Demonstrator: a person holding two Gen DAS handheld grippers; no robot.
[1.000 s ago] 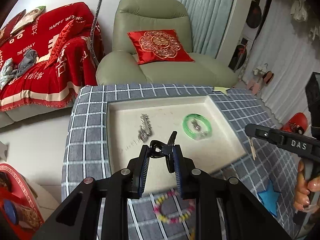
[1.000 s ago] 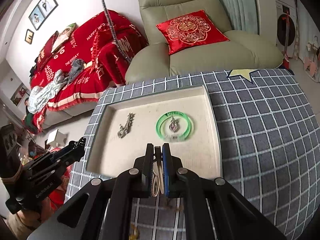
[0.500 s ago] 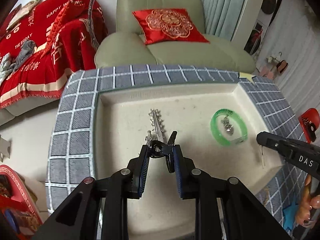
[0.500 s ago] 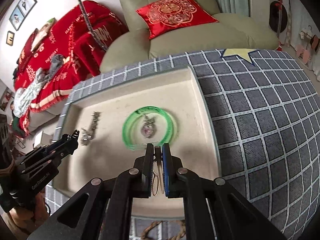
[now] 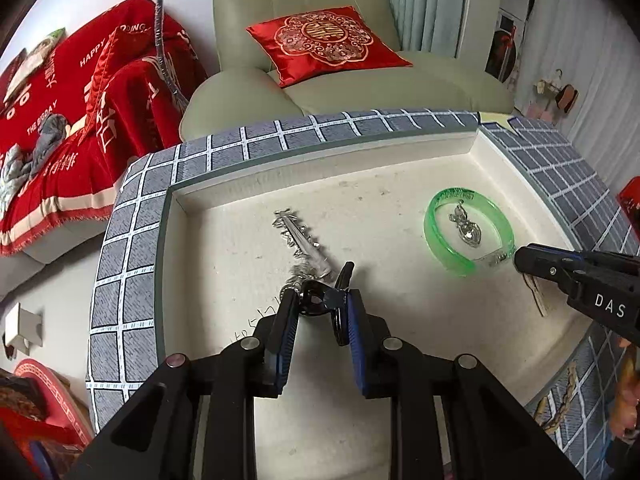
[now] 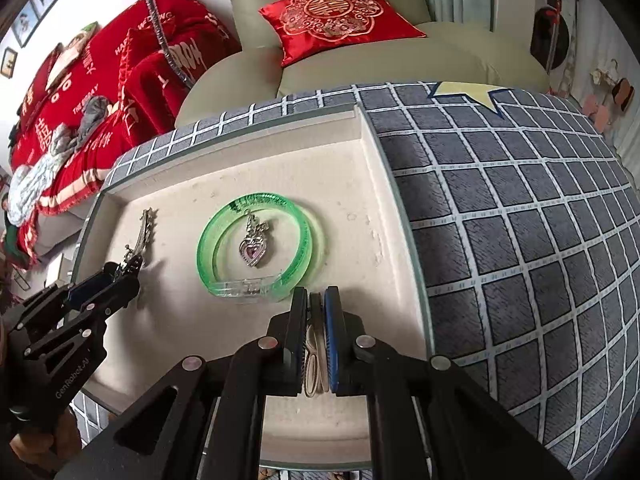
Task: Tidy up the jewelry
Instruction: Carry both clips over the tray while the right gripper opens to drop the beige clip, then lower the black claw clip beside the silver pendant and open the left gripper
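Note:
A cream tray point(image 5: 320, 156) sits on the checked cloth. In it lie a silver hair ornament point(image 5: 298, 236) at the left and a green bangle point(image 5: 434, 236) with a heart pendant point(image 6: 254, 248) inside its ring. My left gripper point(image 5: 321, 298) is shut on a black hair clip point(image 5: 314, 304), low over the tray just at the near end of the silver ornament. My right gripper point(image 6: 316, 296) is shut on a thin beige oval clip point(image 6: 314, 356), right by the bangle's near rim point(image 6: 248, 290). In the left wrist view that clip point(image 5: 536, 296) hangs under the right gripper point(image 5: 524, 256).
Grey checked cloth point(image 6: 520, 220) with a yellow star point(image 6: 468, 92) covers the table around the tray. Behind stand a green armchair with a red cushion point(image 5: 328, 40) and a red-covered sofa point(image 5: 60, 120). A braided cord point(image 5: 560, 400) lies on the cloth past the tray's near right corner.
Both grippers have sunk and moved forward over the tray, each still holding its clip. The left has closed in on the silver ornament, the right on the green bangle.

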